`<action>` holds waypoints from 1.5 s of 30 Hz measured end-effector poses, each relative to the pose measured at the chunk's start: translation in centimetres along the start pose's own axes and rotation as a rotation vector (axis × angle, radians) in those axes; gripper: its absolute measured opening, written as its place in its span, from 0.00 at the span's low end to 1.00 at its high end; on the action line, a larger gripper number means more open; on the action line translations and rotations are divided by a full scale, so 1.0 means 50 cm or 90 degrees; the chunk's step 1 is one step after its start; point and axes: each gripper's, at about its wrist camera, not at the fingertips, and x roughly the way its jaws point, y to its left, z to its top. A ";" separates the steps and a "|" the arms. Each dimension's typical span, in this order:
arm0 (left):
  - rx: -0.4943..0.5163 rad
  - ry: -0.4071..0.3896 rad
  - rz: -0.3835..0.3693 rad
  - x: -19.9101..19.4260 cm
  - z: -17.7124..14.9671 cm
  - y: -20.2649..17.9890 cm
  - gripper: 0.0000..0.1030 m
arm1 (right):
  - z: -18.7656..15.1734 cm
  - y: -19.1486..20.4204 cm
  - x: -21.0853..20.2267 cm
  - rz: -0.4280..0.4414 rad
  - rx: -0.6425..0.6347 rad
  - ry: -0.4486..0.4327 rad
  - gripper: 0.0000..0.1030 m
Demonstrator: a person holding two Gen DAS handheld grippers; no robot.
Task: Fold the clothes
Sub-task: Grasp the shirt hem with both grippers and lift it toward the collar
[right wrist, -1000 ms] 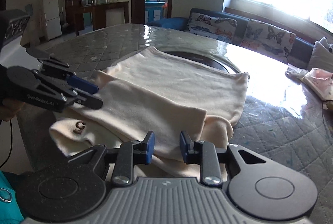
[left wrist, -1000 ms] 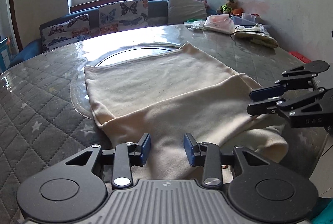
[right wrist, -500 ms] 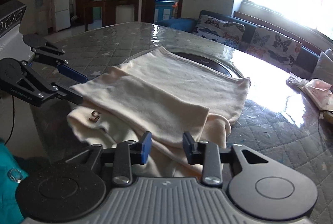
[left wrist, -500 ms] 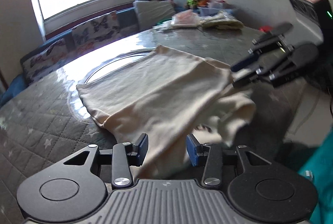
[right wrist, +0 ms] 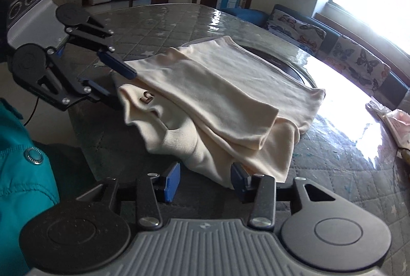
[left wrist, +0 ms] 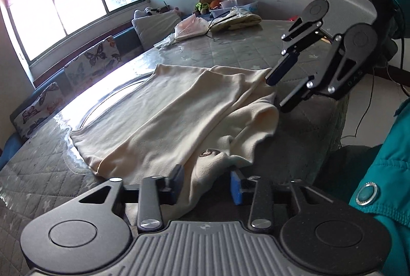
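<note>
Left wrist view, nearest: your left gripper (left wrist: 206, 185) sits at the near table edge with its jaws spread apart; the hanging hem of the cream garment (left wrist: 179, 109) drapes down between the blue pads (left wrist: 176, 182), though whether the cloth touches either pad cannot be told from this angle. Just beyond, a small brown logo (left wrist: 208, 153) shows on the lower layer of the garment, below the folded upper layer. At right, your right gripper (left wrist: 278, 91) is tilted downward at the garment's right corner, jaws released, one fingertip resting at the cloth's edge. Your teal jacket (left wrist: 384, 173) fills the lower right.

Right wrist view, nearest: your right gripper (right wrist: 205, 182) shows its jaws parted, the bottom fold of the garment (right wrist: 217, 96) hanging between them. The garment lies folded in layers on the gray quilted table (right wrist: 346, 168), its near portion spilling over the edge. At left, the left gripper (right wrist: 120, 82) is open beside the logo (right wrist: 147, 96).

Farther back: a round metal ring (left wrist: 107, 101) lies under the garment, a pink bag (left wrist: 191, 27) rests on the far table, butterfly-print cushions (right wrist: 358, 60) line the bench under the window (left wrist: 69, 1).
</note>
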 end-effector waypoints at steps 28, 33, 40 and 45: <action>-0.095 -0.027 0.012 0.014 0.017 0.074 0.34 | 0.086 -0.067 0.088 0.093 0.058 -0.032 0.18; -0.054 -0.014 0.032 0.016 0.003 0.053 0.44 | 0.093 -0.085 0.086 0.099 0.094 -0.037 0.17; -0.060 0.013 0.041 0.026 -0.017 0.067 0.24 | 0.089 -0.076 0.086 0.087 0.092 -0.041 0.15; -0.075 0.004 0.034 0.016 -0.014 0.074 0.08 | 0.084 -0.063 0.078 0.082 0.083 -0.050 0.12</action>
